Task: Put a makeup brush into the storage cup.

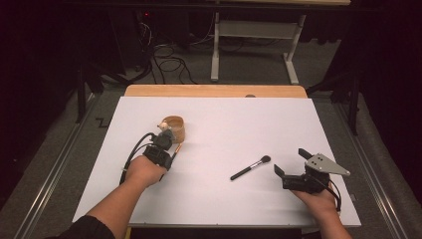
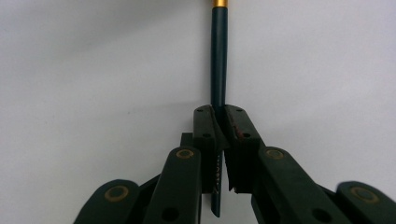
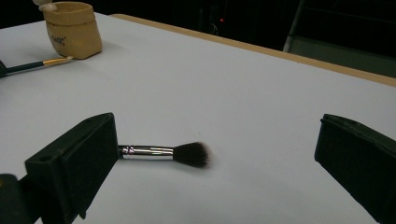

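Observation:
My left gripper (image 1: 170, 153) rests on the white table (image 1: 224, 119), just in front of a tan pouch (image 1: 173, 127). It is shut on a thin brush (image 1: 178, 148) with a dark teal handle (image 2: 218, 60) and a gold ferrule, whose tip points toward the pouch. A black makeup brush (image 1: 251, 167) with a silver ferrule lies flat mid-table, bristles to the far right. At the table's right, my right gripper (image 1: 291, 161) is open and holds nothing. In the right gripper view the makeup brush (image 3: 173, 154) lies a little beyond my gripper (image 3: 217, 140), its handle hidden behind the left jaw.
The pouch (image 3: 74, 29) stands upright with something white sticking out of its top. A wooden strip (image 1: 214, 90) runs along the table's far edge. Beyond it are a dark floor, cables and a white desk frame (image 1: 254, 45).

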Demonstrator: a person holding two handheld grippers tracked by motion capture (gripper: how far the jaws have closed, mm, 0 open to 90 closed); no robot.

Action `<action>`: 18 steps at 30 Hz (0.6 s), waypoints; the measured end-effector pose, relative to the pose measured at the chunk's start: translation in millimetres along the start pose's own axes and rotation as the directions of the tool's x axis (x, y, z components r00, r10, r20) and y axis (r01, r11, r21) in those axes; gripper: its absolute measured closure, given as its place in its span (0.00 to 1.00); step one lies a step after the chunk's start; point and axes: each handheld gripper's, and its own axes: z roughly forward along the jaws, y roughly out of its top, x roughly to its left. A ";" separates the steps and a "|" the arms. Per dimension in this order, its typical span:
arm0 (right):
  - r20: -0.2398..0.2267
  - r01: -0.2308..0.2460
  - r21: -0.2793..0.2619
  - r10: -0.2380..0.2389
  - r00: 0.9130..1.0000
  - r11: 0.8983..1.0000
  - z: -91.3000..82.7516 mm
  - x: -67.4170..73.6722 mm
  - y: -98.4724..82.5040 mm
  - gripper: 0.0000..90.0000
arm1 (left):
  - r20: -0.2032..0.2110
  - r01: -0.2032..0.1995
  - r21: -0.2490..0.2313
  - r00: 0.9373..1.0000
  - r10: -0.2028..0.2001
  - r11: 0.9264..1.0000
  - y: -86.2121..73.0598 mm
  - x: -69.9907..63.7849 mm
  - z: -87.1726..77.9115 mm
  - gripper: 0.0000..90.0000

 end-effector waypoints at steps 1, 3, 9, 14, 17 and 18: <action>0.000 0.002 0.000 -0.002 1.000 1.000 0.0 0.0 0.0 0.01 | 0.004 0.000 -0.007 1.000 0.000 1.000 -0.3 0.0 -0.3 0.93; 0.000 0.002 0.000 -0.002 1.000 1.000 0.0 0.1 0.0 0.01 | 0.014 -0.004 -0.010 1.000 0.004 1.000 -1.0 0.5 -1.6 0.93; 0.003 0.006 0.002 -0.006 1.000 1.000 0.3 0.2 0.0 0.01 | 0.024 -0.019 -0.014 1.000 0.020 1.000 -4.2 0.6 -4.8 0.93; 0.003 0.008 0.001 -0.008 1.000 1.000 0.1 0.2 0.1 0.01 | 0.024 -0.026 -0.015 0.999 0.027 1.000 -7.0 0.5 -6.5 0.93; 0.001 0.003 -0.001 -0.003 1.000 1.000 0.0 0.4 0.1 0.01 | 0.030 -0.033 -0.019 0.999 0.034 0.999 -8.8 0.5 -7.0 0.93; 0.005 0.003 0.001 -0.003 1.000 1.000 -0.2 0.5 0.1 0.01 | 0.030 -0.034 -0.021 0.999 0.034 0.999 -9.3 0.2 -7.2 0.93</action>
